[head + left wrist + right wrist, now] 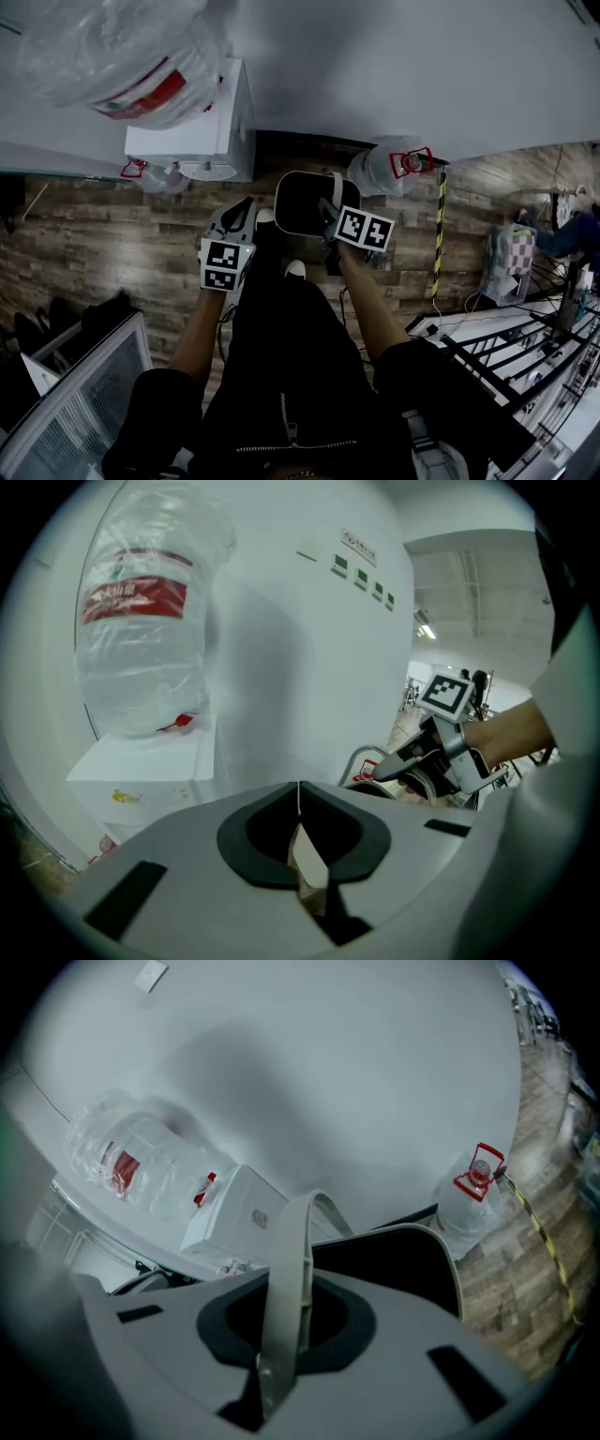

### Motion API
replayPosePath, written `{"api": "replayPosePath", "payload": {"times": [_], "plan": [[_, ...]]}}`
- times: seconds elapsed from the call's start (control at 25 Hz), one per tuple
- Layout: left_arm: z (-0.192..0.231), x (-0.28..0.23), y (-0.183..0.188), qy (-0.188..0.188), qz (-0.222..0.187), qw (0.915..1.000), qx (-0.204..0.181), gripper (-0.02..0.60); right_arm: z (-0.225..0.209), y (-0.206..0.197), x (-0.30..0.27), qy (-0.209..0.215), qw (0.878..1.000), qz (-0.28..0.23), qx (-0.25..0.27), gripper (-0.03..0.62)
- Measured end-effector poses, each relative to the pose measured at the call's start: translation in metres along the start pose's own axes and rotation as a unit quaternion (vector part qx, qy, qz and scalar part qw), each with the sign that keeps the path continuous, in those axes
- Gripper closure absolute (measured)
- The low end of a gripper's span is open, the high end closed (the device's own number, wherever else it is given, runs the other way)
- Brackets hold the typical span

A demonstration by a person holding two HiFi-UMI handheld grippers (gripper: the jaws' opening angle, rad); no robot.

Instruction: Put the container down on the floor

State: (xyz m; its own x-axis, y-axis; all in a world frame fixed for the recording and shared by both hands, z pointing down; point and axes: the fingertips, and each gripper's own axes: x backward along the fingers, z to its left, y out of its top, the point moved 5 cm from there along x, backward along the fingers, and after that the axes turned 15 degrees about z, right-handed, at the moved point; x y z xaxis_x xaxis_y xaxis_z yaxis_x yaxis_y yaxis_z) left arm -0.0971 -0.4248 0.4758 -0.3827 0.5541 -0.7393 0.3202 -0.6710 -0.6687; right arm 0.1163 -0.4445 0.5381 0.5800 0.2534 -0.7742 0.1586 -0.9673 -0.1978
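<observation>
The right gripper is pinching the pale handle of the container, its jaws pressing on the band from both sides. The handle is arching upright over the container's dark inside. The container is sitting straight ahead of the person's feet, over the wooden floor and close to the white wall (whether its base is touching the boards cannot be told). The left gripper is hovering just beside the container's left edge, apart from it, with its jaws pressing together at the tips and gripping nothing that can be made out. To the left, a white water cooler is standing against the wall, carrying a large bottle wrapped in clear plastic. A second water bottle with a red cap is standing on the floor to the container's right, next to a yellow-and-black striped strip.
</observation>
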Motion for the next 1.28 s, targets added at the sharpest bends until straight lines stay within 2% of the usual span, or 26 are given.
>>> {"api": "replayPosePath", "payload": {"times": [0.2, 0.52, 0.88, 1.08, 1.28], "plan": [[0.006, -0.028, -0.002, -0.008, -0.002, 0.9999, -0.009, 0.566, -0.005, 0.023, -0.038, 0.007, 1.0, 0.003, 0.003, 0.565], [0.026, -0.089, -0.033, -0.03, -0.004, 0.9995, 0.012, 0.566, -0.037, 0.048, -0.109, 0.008, 1.0, 0.011, 0.014, 0.565], [0.05, -0.169, -0.08, -0.029, -0.015, 0.9994, -0.015, 0.566, -0.074, 0.079, -0.197, 0.035, 0.999, -0.002, 0.002, 0.563], [0.065, -0.208, -0.114, -0.02, -0.022, 0.9981, -0.054, 0.566, -0.101, 0.088, -0.256, 0.043, 0.999, -0.001, 0.006, 0.563], [0.086, -0.247, -0.138, -0.014, -0.04, 0.9973, -0.06, 0.566, -0.129, 0.104, -0.32, 0.056, 0.998, -0.002, -0.005, 0.562]]}}
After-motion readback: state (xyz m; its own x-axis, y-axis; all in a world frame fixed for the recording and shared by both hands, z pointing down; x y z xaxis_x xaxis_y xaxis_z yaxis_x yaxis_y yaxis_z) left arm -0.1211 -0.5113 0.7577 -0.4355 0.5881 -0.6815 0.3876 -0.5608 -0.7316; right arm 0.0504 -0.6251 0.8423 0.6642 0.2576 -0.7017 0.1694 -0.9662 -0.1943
